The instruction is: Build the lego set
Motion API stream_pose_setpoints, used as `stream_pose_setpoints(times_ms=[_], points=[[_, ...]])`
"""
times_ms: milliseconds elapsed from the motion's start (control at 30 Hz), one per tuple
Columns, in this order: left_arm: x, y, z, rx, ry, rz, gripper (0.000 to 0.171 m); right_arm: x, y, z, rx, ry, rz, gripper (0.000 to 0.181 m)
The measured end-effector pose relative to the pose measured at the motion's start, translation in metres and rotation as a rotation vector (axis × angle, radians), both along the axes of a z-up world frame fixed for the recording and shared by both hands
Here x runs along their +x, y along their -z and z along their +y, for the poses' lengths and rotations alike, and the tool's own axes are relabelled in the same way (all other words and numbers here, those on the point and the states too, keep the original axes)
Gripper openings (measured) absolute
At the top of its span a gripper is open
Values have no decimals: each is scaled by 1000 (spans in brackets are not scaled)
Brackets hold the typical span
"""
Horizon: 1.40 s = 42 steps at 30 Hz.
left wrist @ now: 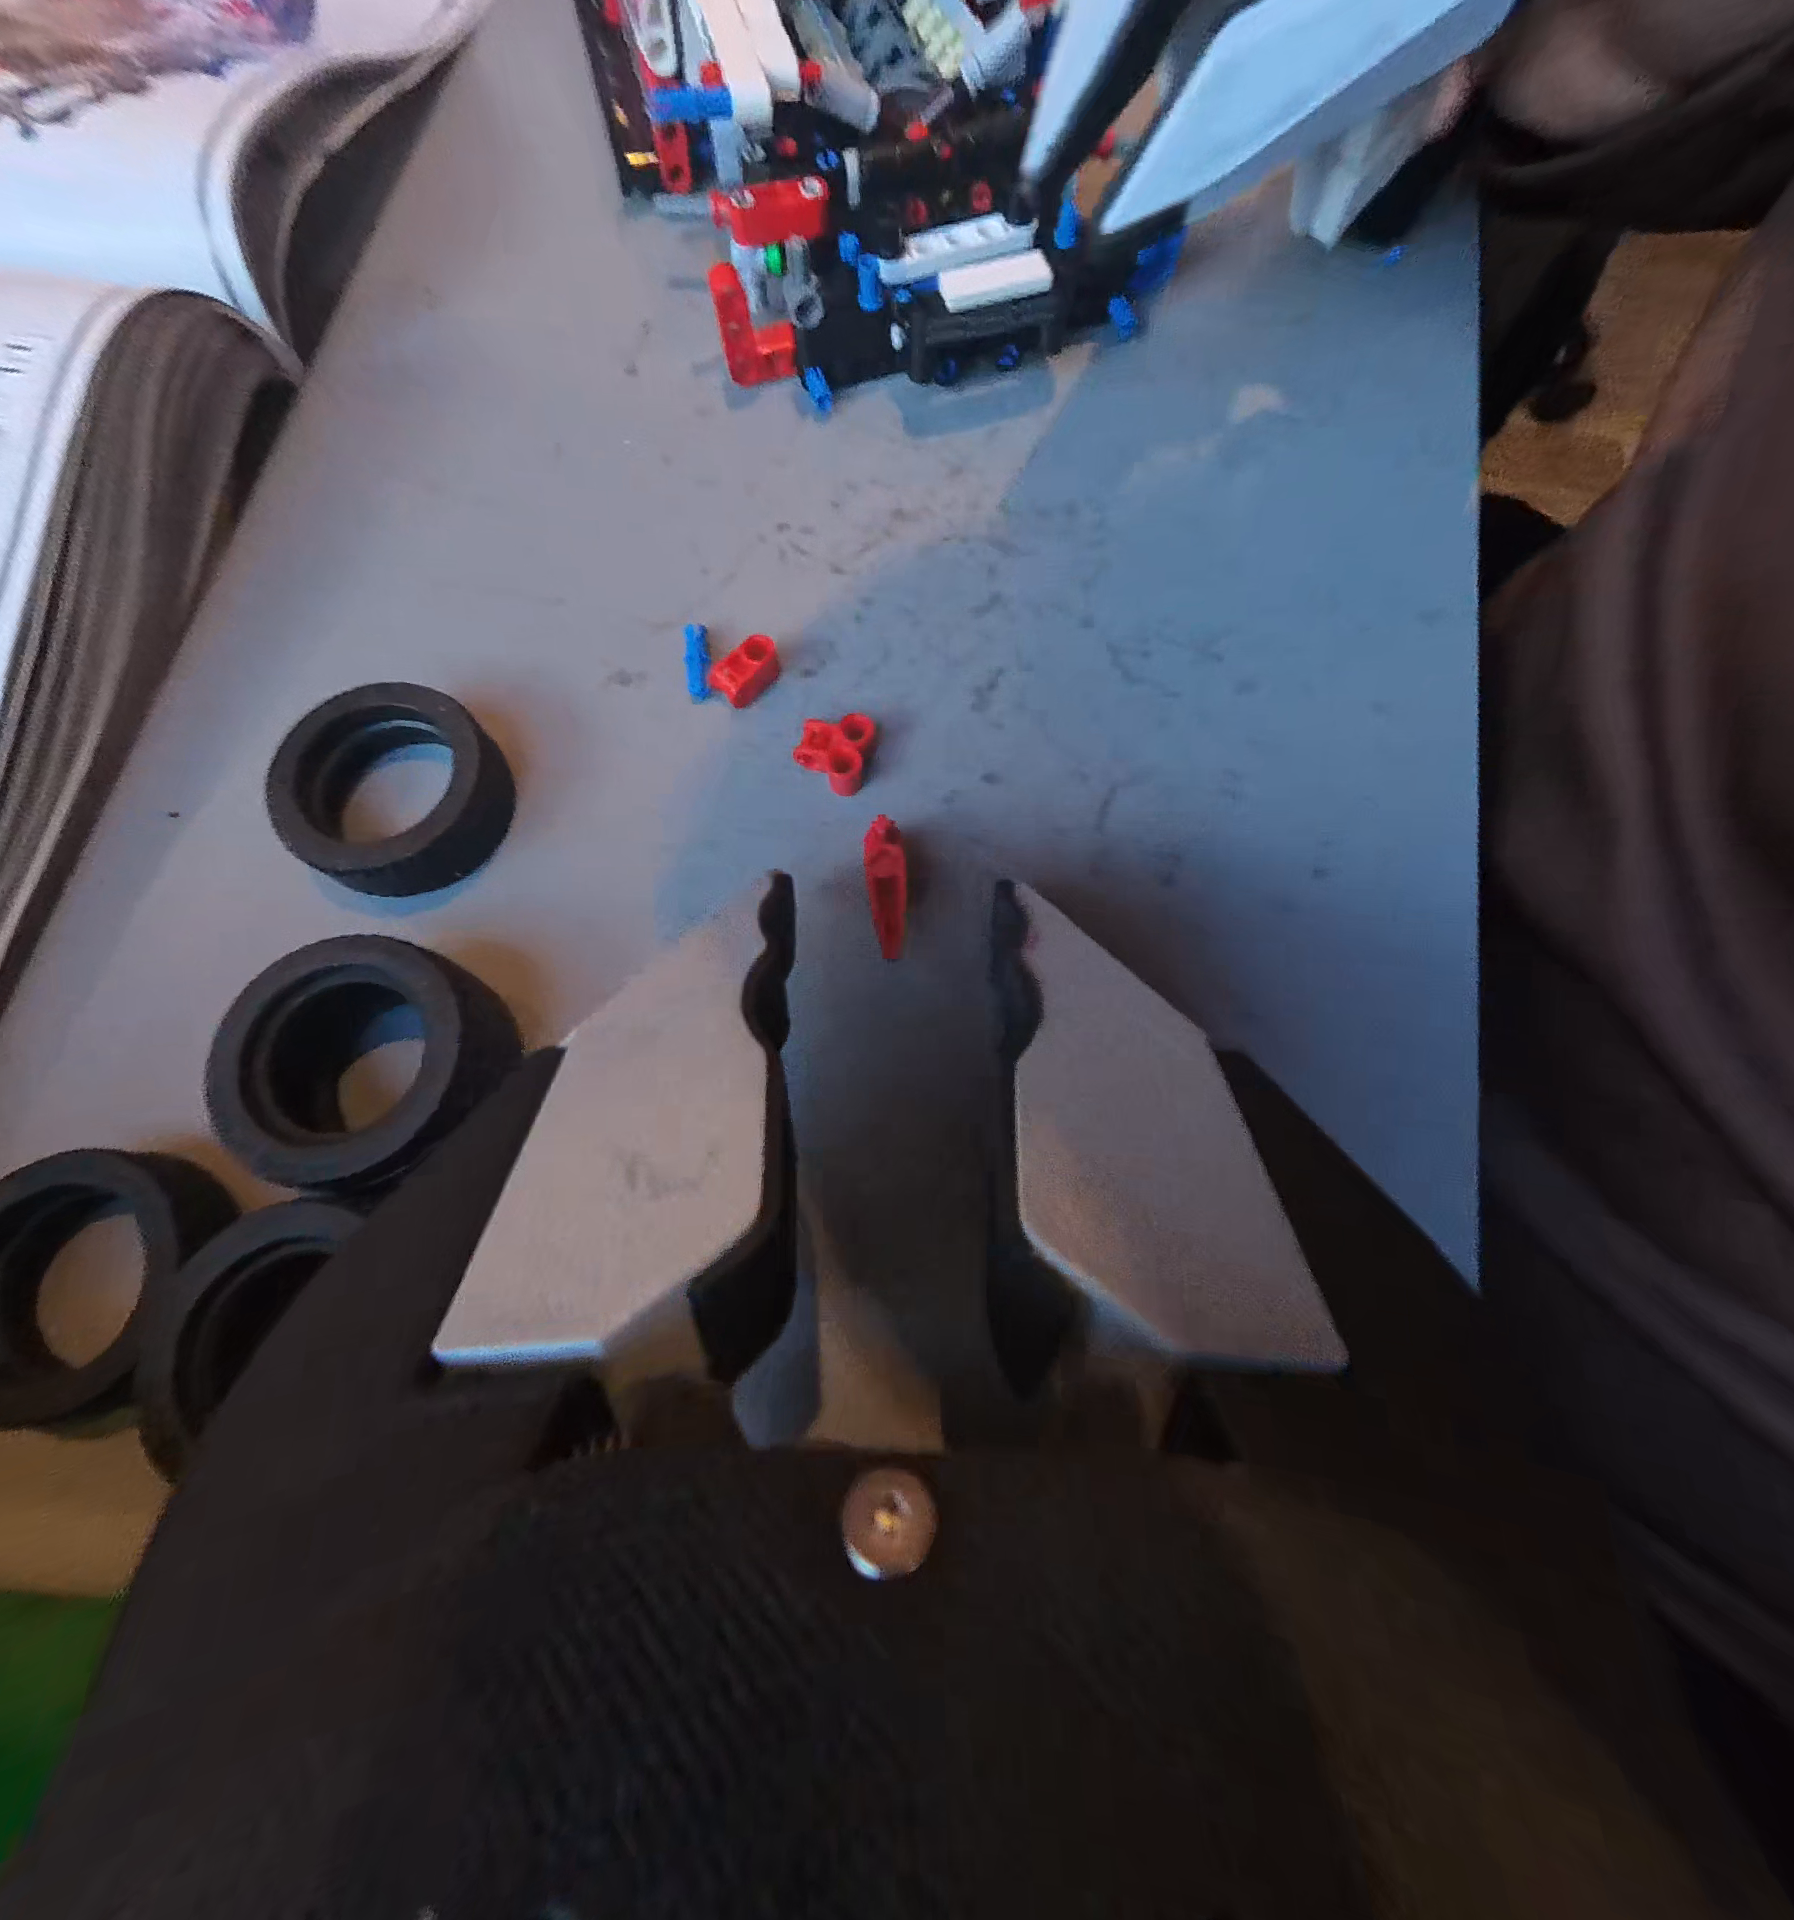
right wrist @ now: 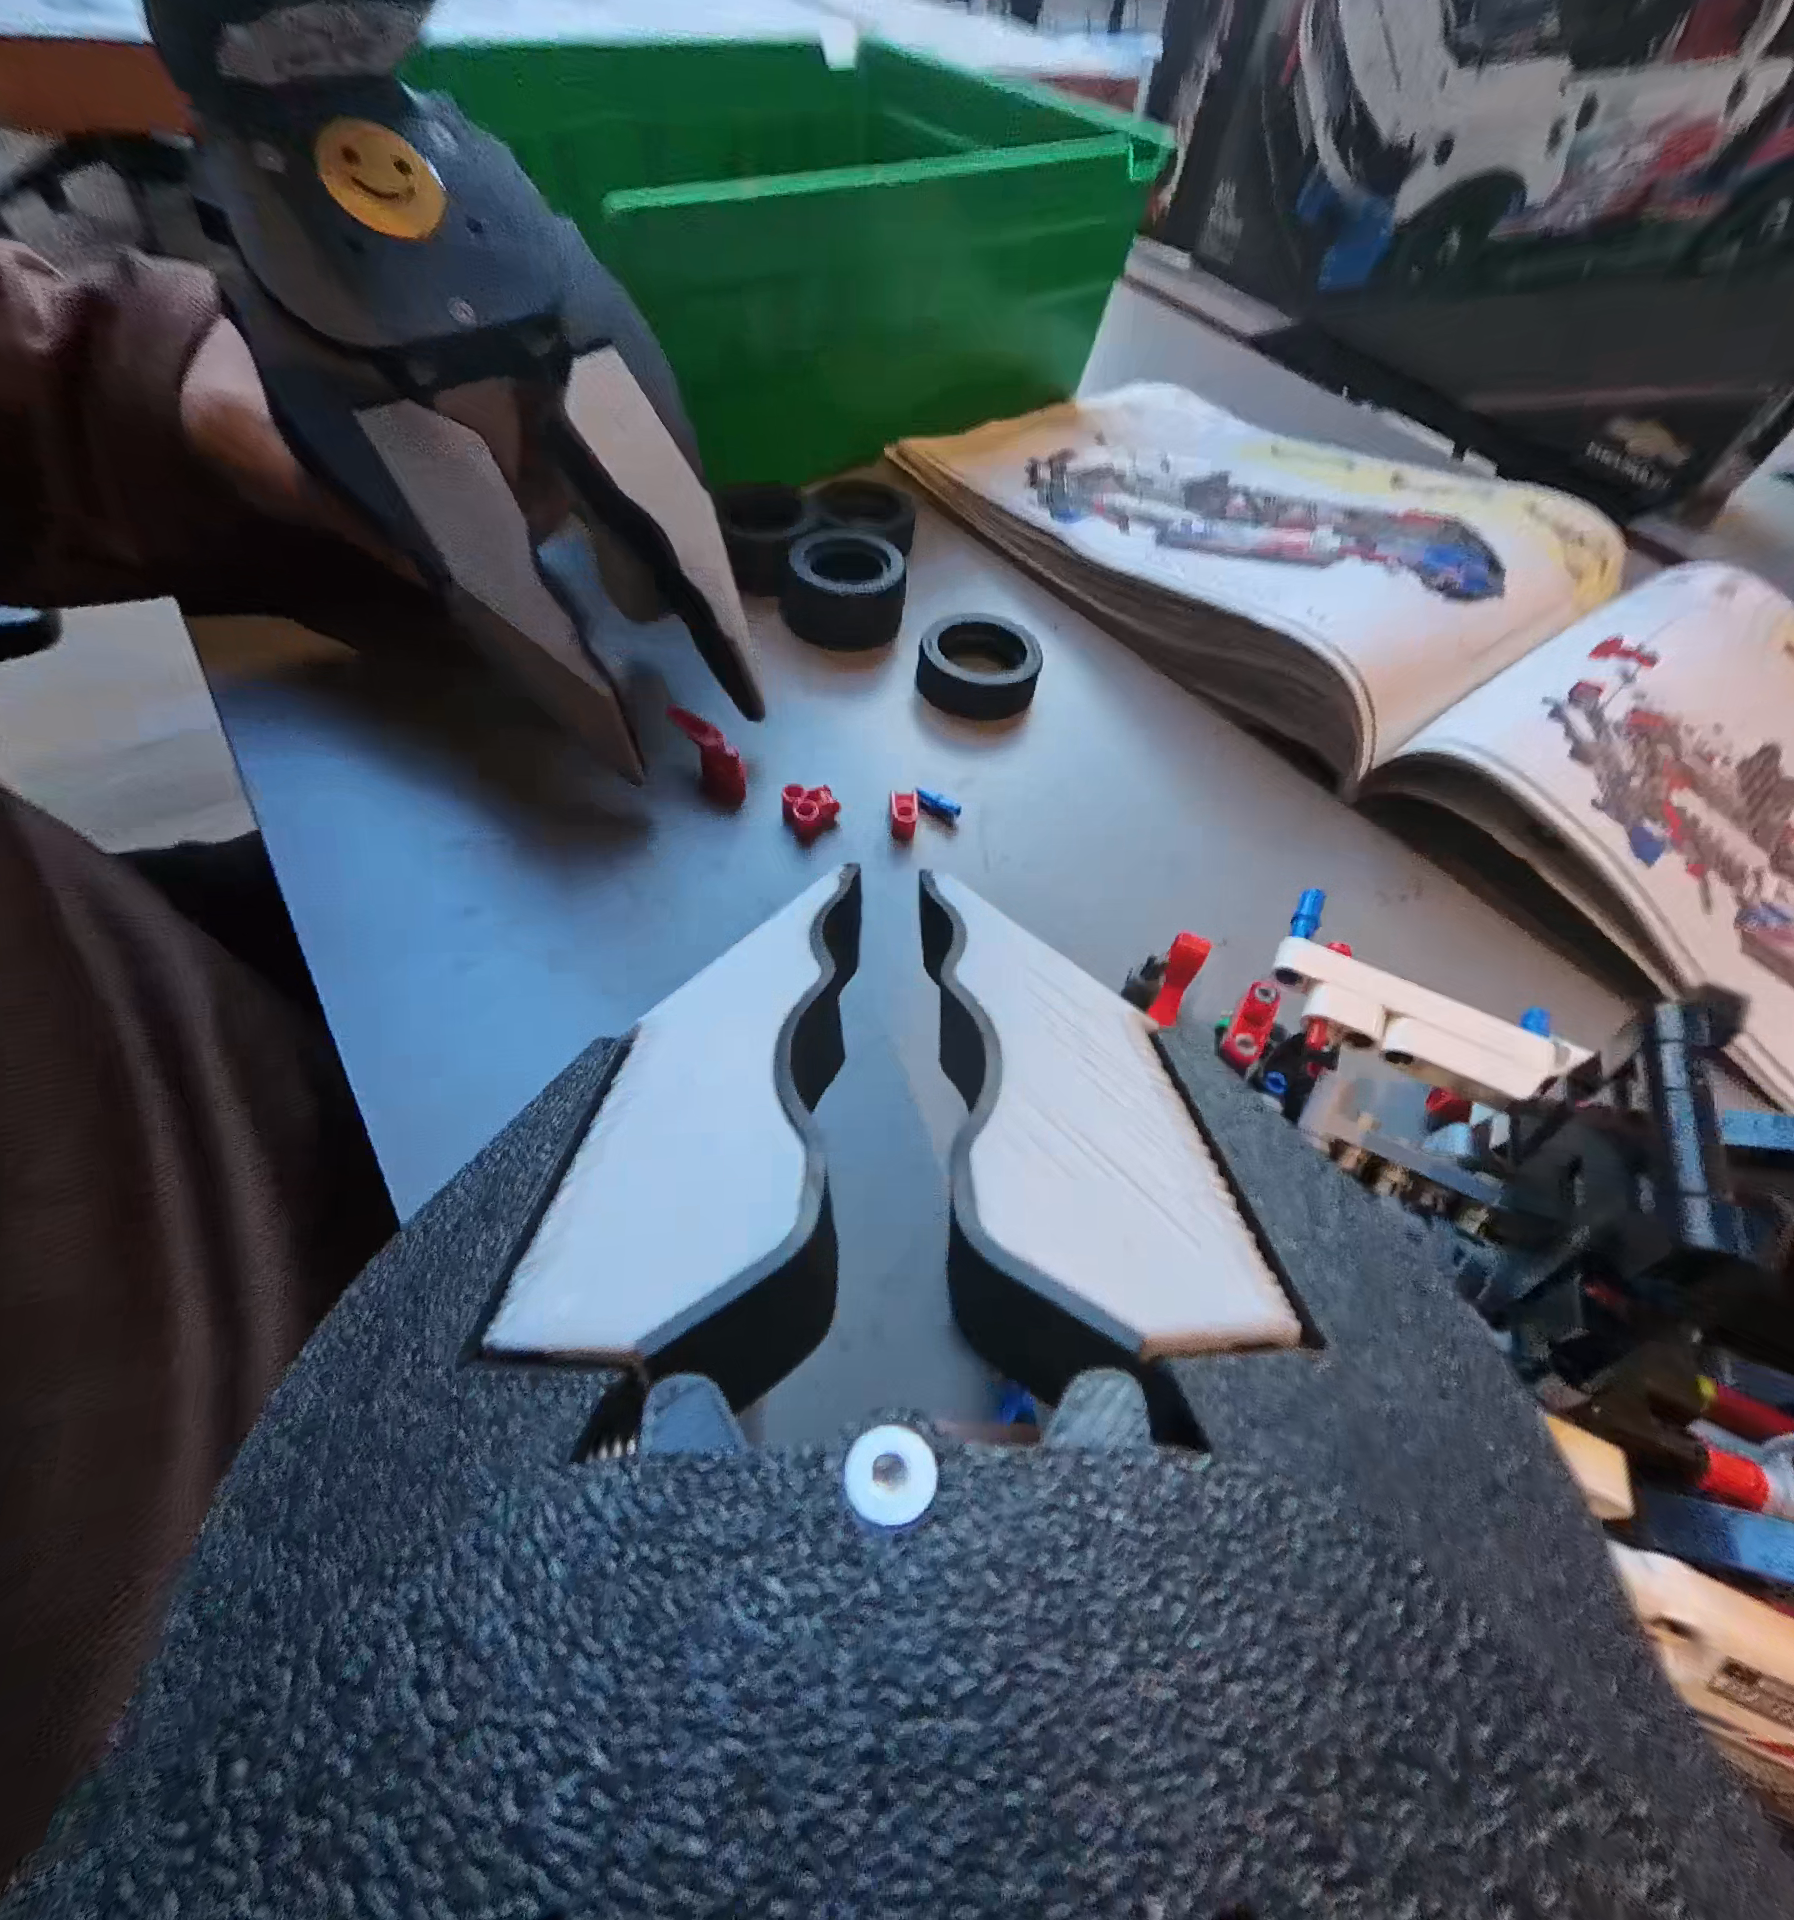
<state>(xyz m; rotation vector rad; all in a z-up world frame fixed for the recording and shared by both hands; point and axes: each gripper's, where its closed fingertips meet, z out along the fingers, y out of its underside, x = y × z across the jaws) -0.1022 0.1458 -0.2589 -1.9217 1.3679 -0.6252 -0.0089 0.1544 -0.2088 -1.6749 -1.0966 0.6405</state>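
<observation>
My left gripper (left wrist: 893, 894) is low over the grey table (left wrist: 1236, 727), jaws apart, nothing held; a bent red lego piece (left wrist: 886, 883) lies on the table in the gap between the fingertips, and I can't tell whether either tip touches it. Just past it sit a red three-hole connector (left wrist: 837, 752), then a small red connector (left wrist: 744, 670) with a blue pin (left wrist: 697, 662) touching its side. Left of my left gripper are four black rubber tyres (left wrist: 390, 788), two of them partly behind the gripper body. Beyond the loose parts, the partly built lego model (left wrist: 872, 208) in black, white, red and blue stands at the table's far end in the left wrist view, with my right gripper (left wrist: 1080, 223) pointing down onto its near end. An open instruction booklet (left wrist: 62, 343) lies along the left edge. My right gripper (right wrist: 890, 873) has its jaws nearly together with a narrow gap, empty as far as I can see. In the right wrist view the same loose parts lie ahead of its tips: the three-hole connector (right wrist: 810, 810), the small red connector (right wrist: 903, 816) with the blue pin (right wrist: 939, 802), and the bent red piece (right wrist: 711, 764) under the left gripper (right wrist: 701, 743). The model (right wrist: 1444, 1101) sits just to the right of the right gripper. Farther off: tyres (right wrist: 978, 665), the booklet (right wrist: 1288, 582), a green plastic bin (right wrist: 851, 249), and the set's box (right wrist: 1547, 208) leaning at the back.
</observation>
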Motion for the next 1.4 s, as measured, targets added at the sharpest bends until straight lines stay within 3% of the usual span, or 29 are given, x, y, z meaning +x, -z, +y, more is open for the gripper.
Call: stream_pose_setpoints(times_ms=[333,667,867,933,1000,1133,1233,1400], points=[[5,8,-1,-25,24,49,5,-31,34,16,-96,98,-209,12],[8,8,-11,-25,88,49,4,-55,55,36,-103,102,-375,21],[9,8,-23,-21,157,50,4,-63,58,39,-119,81,-411,10],[9,8,-22,-6,149,52,13,-64,59,39,-126,78,-414,7],[8,7,-21,-6,142,44,24,-63,56,37,-147,77,-398,7],[7,-10,-19,54,127,-52,21,-58,36,26,-225,62,-281,7],[5,-20,-17,82,95,-104,21,-58,22,8,-387,-2,-138,7],[6,-36,-21,209,110,-52,20,-60,2,-25,-687,-156,82,7]])
